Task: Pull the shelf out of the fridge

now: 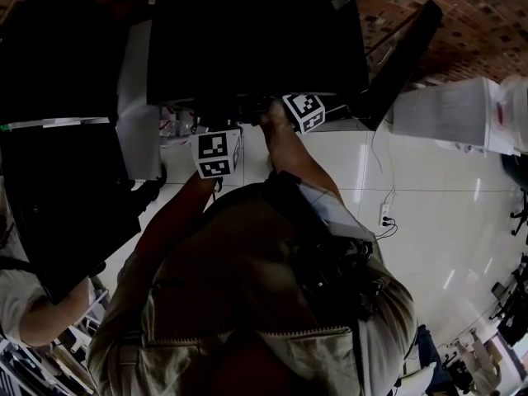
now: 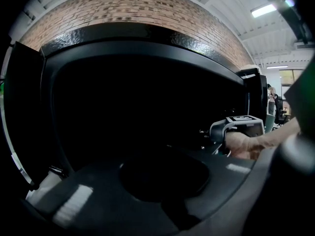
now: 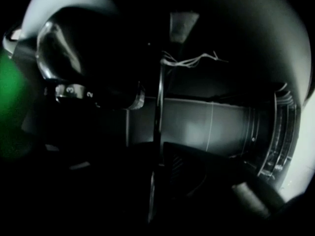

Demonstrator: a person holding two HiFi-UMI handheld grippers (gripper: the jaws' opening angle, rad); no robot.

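The black fridge (image 1: pixel 247 40) stands in front of me with its door (image 1: pixel 402 54) swung open to the right. My right gripper (image 1: pixel 290 108) reaches into the dark opening. In the right gripper view the shelf (image 3: pixel 159 132) shows edge-on as a thin pale line running between the jaws, and a ribbed pad (image 3: pixel 183 178) lies against it. My left gripper (image 1: pixel 216 139) hangs just outside the fridge front, lower and to the left. Its own view shows the fridge's dark inside (image 2: pixel 142 112) and the right gripper (image 2: pixel 240 127) with a hand on it. The left jaws are too dark to read.
A second black cabinet (image 1: pixel 58 188) stands close on the left. A white box (image 1: pixel 450 110) sits right of the open door. A power strip and cable (image 1: pixel 384 214) lie on the pale tiled floor. Another person's arm (image 1: pixel 37 312) is at the lower left.
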